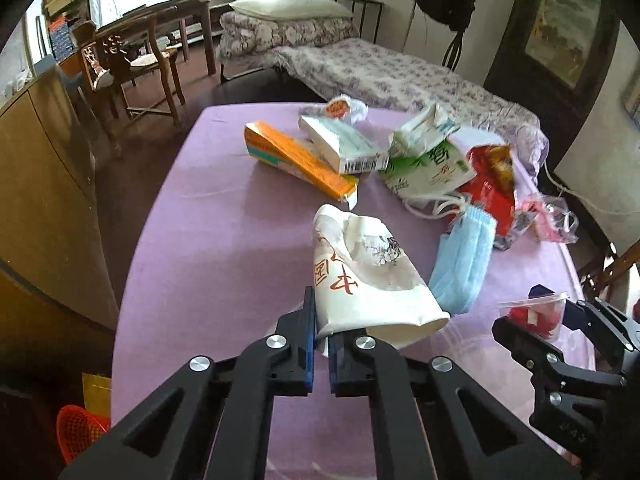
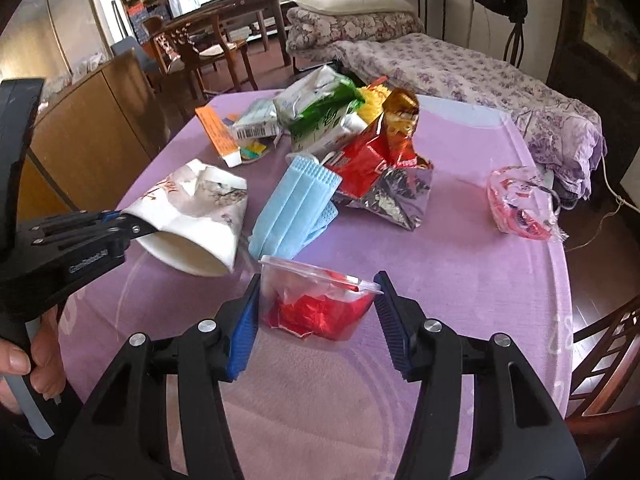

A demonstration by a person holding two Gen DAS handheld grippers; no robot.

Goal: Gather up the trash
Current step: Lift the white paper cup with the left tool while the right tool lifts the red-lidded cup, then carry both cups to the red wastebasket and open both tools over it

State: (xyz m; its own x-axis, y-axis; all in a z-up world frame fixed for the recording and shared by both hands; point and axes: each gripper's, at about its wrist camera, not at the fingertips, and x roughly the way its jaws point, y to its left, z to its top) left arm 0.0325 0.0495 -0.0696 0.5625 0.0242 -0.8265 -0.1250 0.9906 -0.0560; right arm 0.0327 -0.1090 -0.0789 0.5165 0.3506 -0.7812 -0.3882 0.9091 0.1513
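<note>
My left gripper (image 1: 320, 320) is shut on the rim of a crumpled white paper cup (image 1: 368, 276) with red characters, one finger inside the mouth and one outside. The cup lies tilted just above the purple-clothed table (image 1: 200, 240). In the right wrist view the same cup (image 2: 192, 216) hangs from the left gripper (image 2: 128, 224). My right gripper (image 2: 318, 280) is shut on a clear plastic cup (image 2: 320, 304) stuffed with red wrapper, both blue pads against its rim. A stack of blue face masks (image 2: 292, 208) lies between the two cups.
Behind lie an orange box (image 1: 304, 160), a white barcoded box (image 1: 344, 140), a green-white packet (image 1: 428, 160), a red snack bag (image 2: 376, 156) and a pink clear wrapper (image 2: 520, 204). A red basket (image 1: 80, 428) stands on the floor at left. A wooden chair (image 2: 600, 352) stands by the table's right edge.
</note>
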